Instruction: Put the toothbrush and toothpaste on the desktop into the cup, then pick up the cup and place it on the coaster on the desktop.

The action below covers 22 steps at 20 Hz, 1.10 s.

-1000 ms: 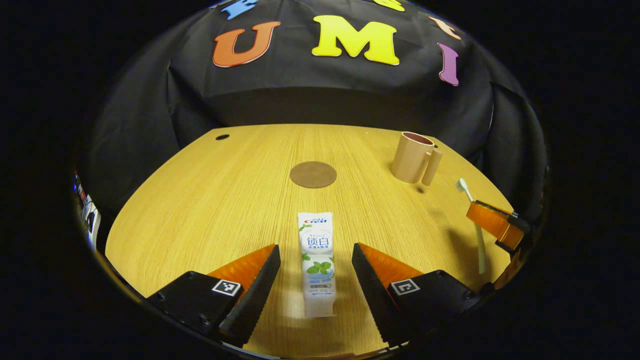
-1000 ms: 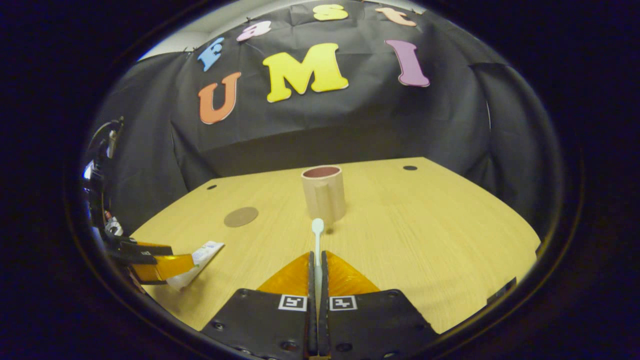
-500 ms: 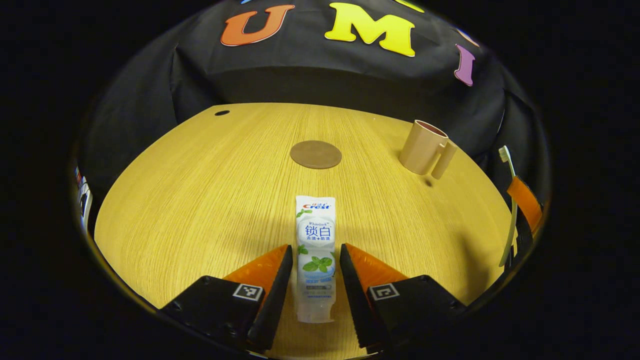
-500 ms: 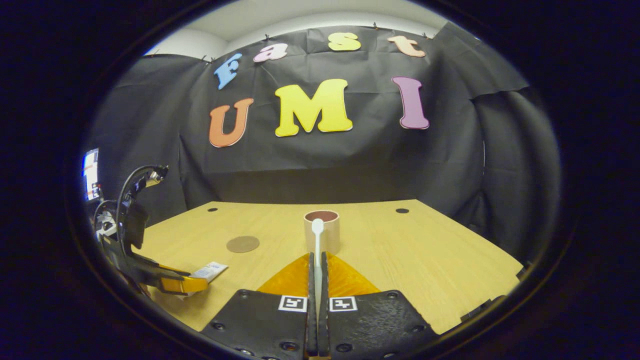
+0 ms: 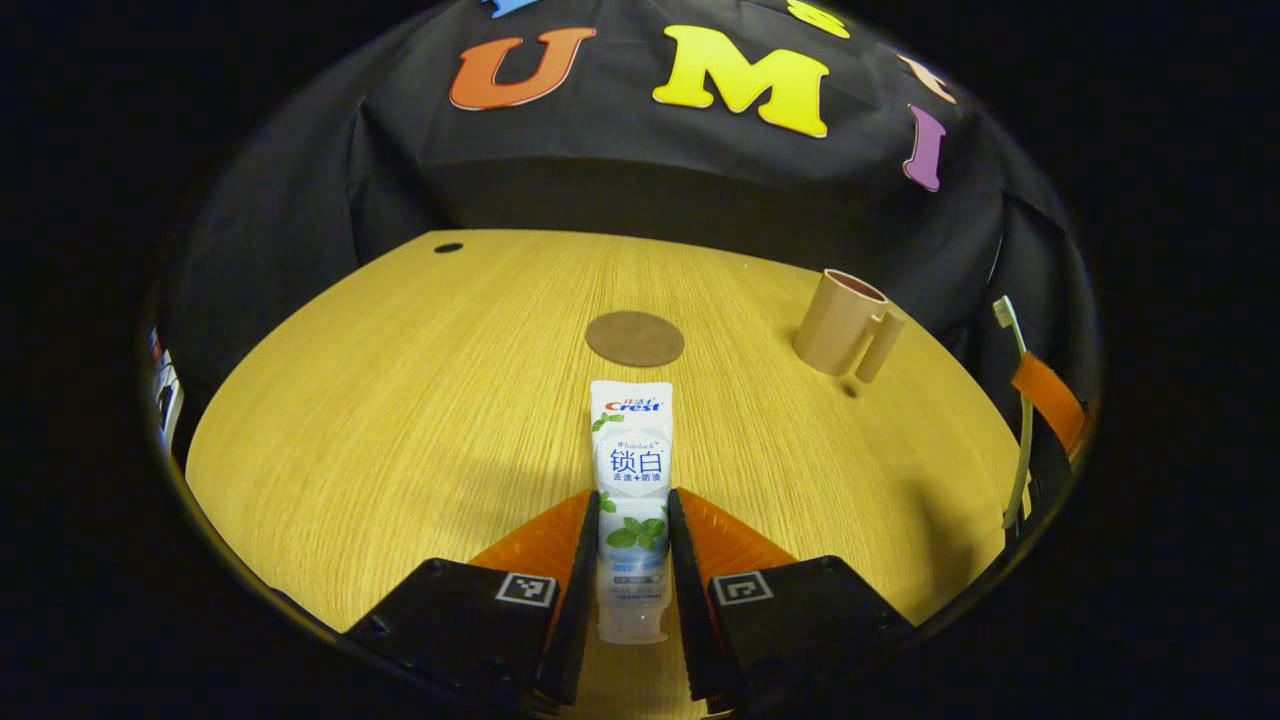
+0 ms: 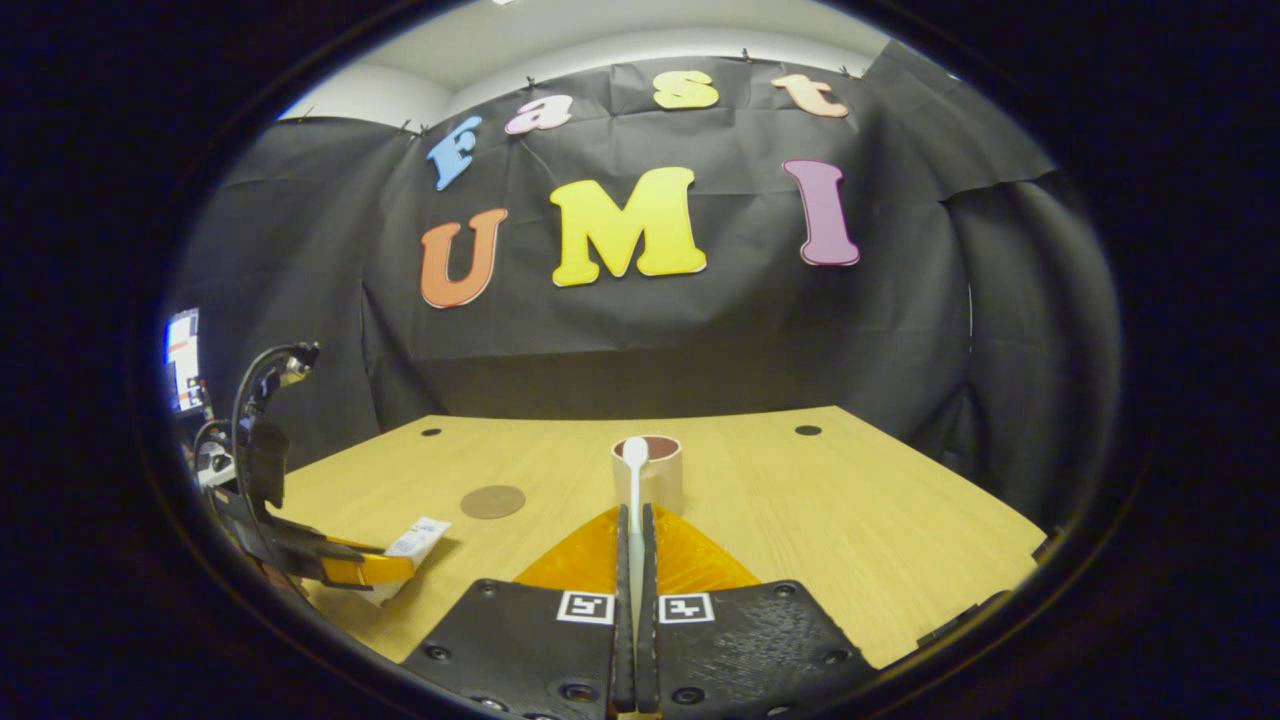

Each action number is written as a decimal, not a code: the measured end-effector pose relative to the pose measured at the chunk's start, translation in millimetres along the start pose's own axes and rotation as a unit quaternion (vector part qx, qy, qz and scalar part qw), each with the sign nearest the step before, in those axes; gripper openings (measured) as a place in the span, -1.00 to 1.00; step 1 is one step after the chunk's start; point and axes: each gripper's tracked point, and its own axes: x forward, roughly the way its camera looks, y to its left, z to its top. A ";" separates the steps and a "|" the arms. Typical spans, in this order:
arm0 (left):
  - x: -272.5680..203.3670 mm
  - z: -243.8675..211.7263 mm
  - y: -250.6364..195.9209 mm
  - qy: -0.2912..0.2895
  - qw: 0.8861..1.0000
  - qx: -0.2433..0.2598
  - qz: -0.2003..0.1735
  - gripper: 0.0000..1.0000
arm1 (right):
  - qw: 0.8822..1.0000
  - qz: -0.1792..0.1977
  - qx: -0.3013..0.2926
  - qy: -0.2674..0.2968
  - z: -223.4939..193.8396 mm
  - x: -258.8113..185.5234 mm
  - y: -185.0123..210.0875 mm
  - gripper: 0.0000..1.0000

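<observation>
Both claws grip: right claw [image 6: 634, 520] holds toothbrush [image 6: 635, 470] pointing at 12 o'clock toward cup [image 6: 648, 470]; left claw [image 5: 632, 510] clamps toothpaste [image 5: 630, 480].

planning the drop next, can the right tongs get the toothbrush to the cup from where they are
Probably yes. The right tongs hold the white toothbrush off the yellow wooden desktop, its head pointing at the beige plastic cup, with nothing between them.
</observation>
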 end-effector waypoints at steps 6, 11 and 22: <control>-30.2 61.6 -11.5 -0.128 0.991 0.033 0.005 -0.15 | 1.000 0.007 0.002 -0.019 22.9 17.4 3.7 -0.96; -36.3 88.3 -28.9 -0.170 0.985 0.034 -0.014 -0.16 | 0.999 0.003 0.005 -0.044 56.0 55.4 3.0 -0.96; -19.4 124.2 -24.4 -0.204 0.978 0.035 -0.017 -0.16 | 0.998 0.005 0.019 -0.062 109.8 188.4 3.3 -0.97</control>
